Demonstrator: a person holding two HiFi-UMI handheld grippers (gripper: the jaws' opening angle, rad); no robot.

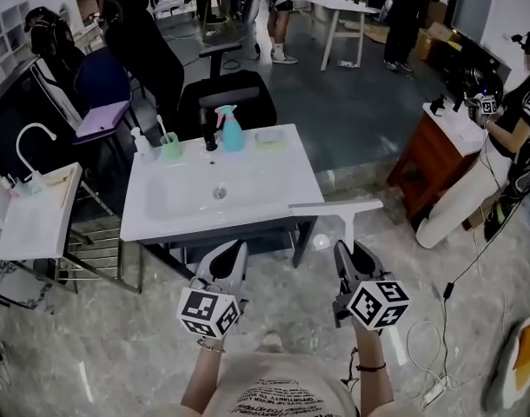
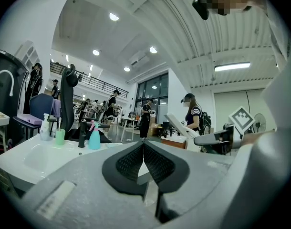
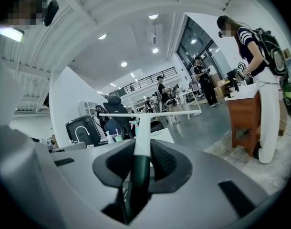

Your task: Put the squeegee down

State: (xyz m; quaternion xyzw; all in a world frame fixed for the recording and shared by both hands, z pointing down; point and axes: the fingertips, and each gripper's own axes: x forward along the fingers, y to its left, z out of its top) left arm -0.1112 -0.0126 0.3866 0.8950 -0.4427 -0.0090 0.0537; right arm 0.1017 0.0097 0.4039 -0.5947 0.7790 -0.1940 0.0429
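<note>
Got the squeegee [image 1: 339, 208] pinched by its handle in the right gripper [image 1: 350, 254]. Checked the right gripper view too: squeegee [image 3: 142, 137] clamped between both pads [image 3: 164, 161] of the right gripper [image 3: 141, 149]. Dark green lower end of the handle down between the fingers, white upper part poking out past the tips. Blade way out beyond the fingertips, crosswise and roughly level, like the top of a T.

From the head view, blade lined up over the front right corner of the sink [image 1: 187, 207], sticking out past the edge. Can't tell whether touching the sink or just above it. Not lying flat anywhere, anyway.

Left gripper [image 1: 230, 252] pressed together with nothing in it. Same story in the left gripper view: left gripper [image 2: 143, 144] with pads meeting at the tips, no gap up front. Parked just beside the right one, both aimed at the sink front.

Along the back of the sink: blue spray bottle [image 1: 231, 131], green cup [image 1: 171, 146], black tap [image 1: 211, 135]. All well apart from the squeegee.
</note>
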